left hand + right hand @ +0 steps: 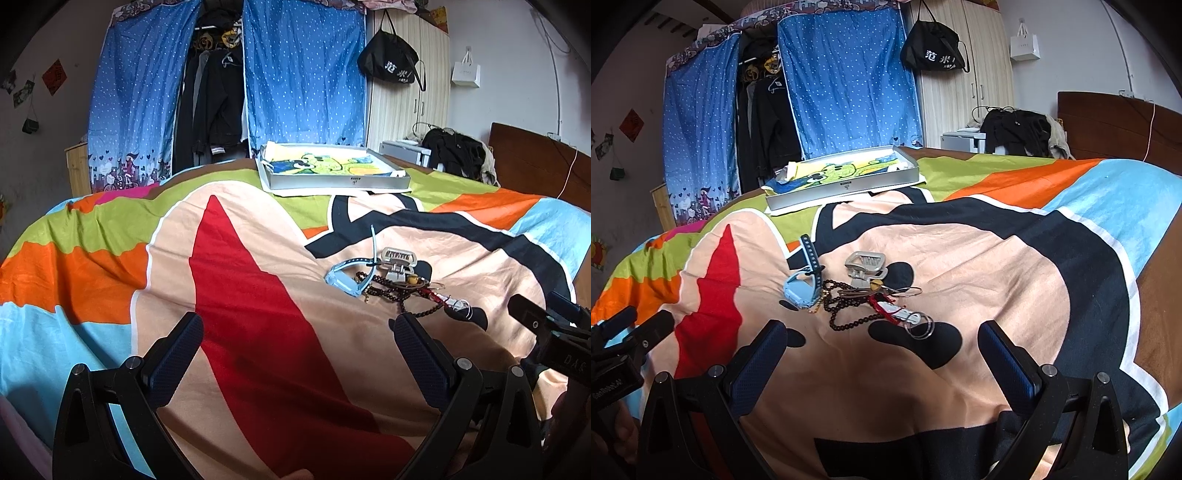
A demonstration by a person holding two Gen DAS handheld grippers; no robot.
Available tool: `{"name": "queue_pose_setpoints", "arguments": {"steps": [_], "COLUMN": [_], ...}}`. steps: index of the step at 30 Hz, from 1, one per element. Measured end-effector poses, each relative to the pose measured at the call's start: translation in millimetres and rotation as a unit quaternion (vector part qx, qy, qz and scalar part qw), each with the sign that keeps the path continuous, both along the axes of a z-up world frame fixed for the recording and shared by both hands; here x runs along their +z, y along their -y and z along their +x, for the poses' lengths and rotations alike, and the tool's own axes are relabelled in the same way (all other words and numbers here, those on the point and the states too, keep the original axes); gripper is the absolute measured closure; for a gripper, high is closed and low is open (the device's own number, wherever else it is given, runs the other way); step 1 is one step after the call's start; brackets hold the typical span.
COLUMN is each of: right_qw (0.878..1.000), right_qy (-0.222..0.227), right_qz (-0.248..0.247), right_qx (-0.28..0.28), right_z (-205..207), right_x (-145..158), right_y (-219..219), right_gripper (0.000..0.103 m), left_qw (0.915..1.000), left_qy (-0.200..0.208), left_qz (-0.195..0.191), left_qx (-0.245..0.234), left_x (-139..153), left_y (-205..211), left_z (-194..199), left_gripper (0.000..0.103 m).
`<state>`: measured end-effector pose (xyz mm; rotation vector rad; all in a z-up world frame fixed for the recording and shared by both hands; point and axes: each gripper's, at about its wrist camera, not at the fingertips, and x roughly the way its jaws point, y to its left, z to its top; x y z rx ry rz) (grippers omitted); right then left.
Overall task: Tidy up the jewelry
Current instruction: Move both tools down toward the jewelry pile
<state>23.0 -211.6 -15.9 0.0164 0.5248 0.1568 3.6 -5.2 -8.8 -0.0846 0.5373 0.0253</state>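
Both the left tongs point(295, 334) and right tongs point(882, 341) hang spread apart and empty over open quilt point(997, 266), the jewelry pile point(860, 295) (blue watch point(799, 286), dark beads point(846, 314), rings point(921, 325)) just ahead, well short of the silver tray point(846, 184).

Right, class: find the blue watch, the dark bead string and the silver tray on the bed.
blue watch point(798, 293): right wrist view, on its pale blue case.
dark bead string point(849, 325): right wrist view, on the loop of beads nearest the camera.
silver tray point(343, 181): left wrist view, on its front wall.
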Motion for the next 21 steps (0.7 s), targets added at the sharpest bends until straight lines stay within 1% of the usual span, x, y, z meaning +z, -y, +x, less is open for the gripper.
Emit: {"name": "queue_pose_setpoints", "arguments": {"steps": [1, 4, 7, 10, 13, 17, 21], "right_qw": [1.000, 1.000, 1.000, 0.999, 0.998, 0.995, 0.992], "right_qy": [0.000, -0.011, -0.016, -0.030, -0.053, -0.069, -0.087], "right_qz": [0.000, 0.011, 0.003, 0.004, -0.001, -0.006, 0.006], "right_qx": [-0.001, 0.008, 0.014, 0.030, 0.046, 0.072, 0.094], "right_z": [0, 4, 8, 14, 25, 39, 54], "right_x": [0, -3, -5, -7, -9, -14, -21], "right_y": [1, 9, 15, 23, 26, 27, 31], "right_gripper": [0.000, 0.000, 0.000, 0.000, 0.000, 0.000, 0.000], "left_qw": [1.0000, 0.9982, 0.9961, 0.9941, 0.9920, 0.9895, 0.9873], "left_qy": [-0.007, -0.043, -0.062, -0.072, -0.080, -0.085, -0.088], "left_qz": [-0.001, -0.014, -0.020, -0.025, -0.017, -0.001, 0.000], "left_qx": [-0.004, -0.039, -0.060, -0.077, -0.097, -0.117, -0.132], "left_x": [-1, -3, -2, 1, 0, -3, -6], "left_y": [-1, -4, -5, -4, 0, 5, 5], "left_z": [2, 13, 23, 33, 44, 61, 78], "left_gripper": [0.002, 0.002, 0.002, 0.002, 0.002, 0.002, 0.002]}}
